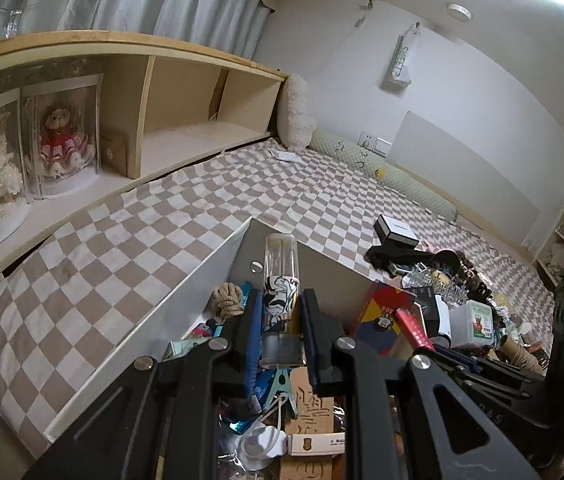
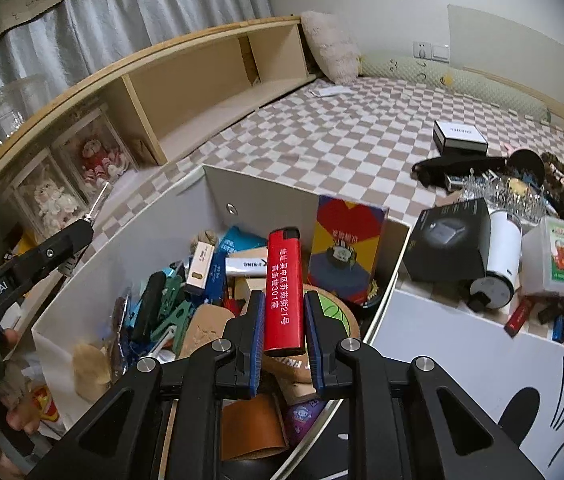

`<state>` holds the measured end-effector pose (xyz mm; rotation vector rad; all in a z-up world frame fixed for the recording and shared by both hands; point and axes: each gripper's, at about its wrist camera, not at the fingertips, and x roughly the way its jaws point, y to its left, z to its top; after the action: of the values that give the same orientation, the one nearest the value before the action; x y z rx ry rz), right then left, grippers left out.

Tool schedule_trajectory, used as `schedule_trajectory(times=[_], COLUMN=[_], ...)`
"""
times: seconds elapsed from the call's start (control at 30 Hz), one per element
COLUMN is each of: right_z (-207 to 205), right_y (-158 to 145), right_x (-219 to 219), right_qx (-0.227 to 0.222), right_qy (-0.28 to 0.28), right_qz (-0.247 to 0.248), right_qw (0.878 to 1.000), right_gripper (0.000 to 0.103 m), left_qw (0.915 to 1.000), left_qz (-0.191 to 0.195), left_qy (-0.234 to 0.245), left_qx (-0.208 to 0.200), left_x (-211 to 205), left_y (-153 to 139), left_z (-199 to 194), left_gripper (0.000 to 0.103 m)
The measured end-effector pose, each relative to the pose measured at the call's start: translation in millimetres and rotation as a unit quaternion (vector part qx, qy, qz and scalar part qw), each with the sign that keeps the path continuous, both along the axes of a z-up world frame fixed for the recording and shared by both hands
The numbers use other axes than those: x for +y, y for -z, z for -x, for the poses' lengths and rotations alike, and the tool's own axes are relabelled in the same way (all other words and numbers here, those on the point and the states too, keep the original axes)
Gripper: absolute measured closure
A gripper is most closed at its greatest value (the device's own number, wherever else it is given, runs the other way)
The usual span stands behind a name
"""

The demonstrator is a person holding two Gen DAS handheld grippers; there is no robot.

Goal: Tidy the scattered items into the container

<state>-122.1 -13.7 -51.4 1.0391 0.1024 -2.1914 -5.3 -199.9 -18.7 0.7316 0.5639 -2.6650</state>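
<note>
My left gripper (image 1: 282, 300) is shut on a clear small bottle (image 1: 280, 264) with a black-and-white printed band, and holds it over the open white container (image 1: 153, 312). My right gripper (image 2: 284, 300) is shut on a red lighter (image 2: 284, 272) with white lettering, above the container's (image 2: 121, 248) jumble of clips, cards and small boxes. A colourful box (image 2: 346, 248) stands against the container's right wall. Loose items lie on the checkered cover to the right: a black box (image 2: 448, 240), a white cylinder (image 2: 500, 256) and a clear green-labelled box (image 2: 558, 256).
A wooden shelf (image 1: 185, 92) with boxed dolls (image 1: 61, 140) runs along the left of the bed. A black-and-white box (image 2: 460, 136) and dark tangled things lie further out on the cover. A white box lid with a cartoon print (image 2: 462, 360) lies beside the container. A person's fingers (image 2: 17, 420) show at lower left.
</note>
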Motion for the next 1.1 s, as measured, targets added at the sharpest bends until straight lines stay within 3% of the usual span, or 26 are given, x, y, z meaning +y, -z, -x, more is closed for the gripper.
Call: schedule_trajectory(times=[0.4,0.43,0.5,0.53,0.73,1.0,1.1], right_z=[1.3,1.2,1.1,1.0,-0.2,-1.7,-2.0], right_y=[-0.6,-0.9,-1.9,-2.3,-5.0,-10.8,-13.9], right_x=[-3.2,-3.3,-3.9,-4.1,-4.2,0.4,4.1], right_qx=[-0.008,-0.009,-0.012,-0.013,-0.015,-0.014,-0.014], right_qy=[0.007,0.007,0.005,0.005,0.003,0.004,0.007], right_qz=[0.009,0.012,0.016,0.017,0.021,0.025,0.030], right_qw=[1.000,1.000,1.000,1.000,1.000,1.000,0.999], right_gripper=[0.083,0.083,0.083,0.083,0.083,0.083,0.083], left_qw=[0.9998,0.9998,0.9998,0.9997,0.9997,0.9992,0.9989], left_qz=[0.001,0.001,0.000,0.001,0.010,0.030,0.037], left_qy=[-0.016,-0.017,-0.020,-0.023,-0.023,-0.024,-0.025], left_qx=[-0.012,-0.011,-0.009,-0.007,-0.004,-0.011,-0.010], left_x=[-2.1,-2.3,-2.7,-2.6,-0.2,5.6,9.0], left_y=[3.8,3.5,2.9,2.1,-1.4,-4.2,-5.3], left_z=[1.2,0.7,-0.4,-1.4,-2.8,-2.3,-2.3], left_gripper=[0.083,0.081,0.051,0.045,0.040,0.006,0.004])
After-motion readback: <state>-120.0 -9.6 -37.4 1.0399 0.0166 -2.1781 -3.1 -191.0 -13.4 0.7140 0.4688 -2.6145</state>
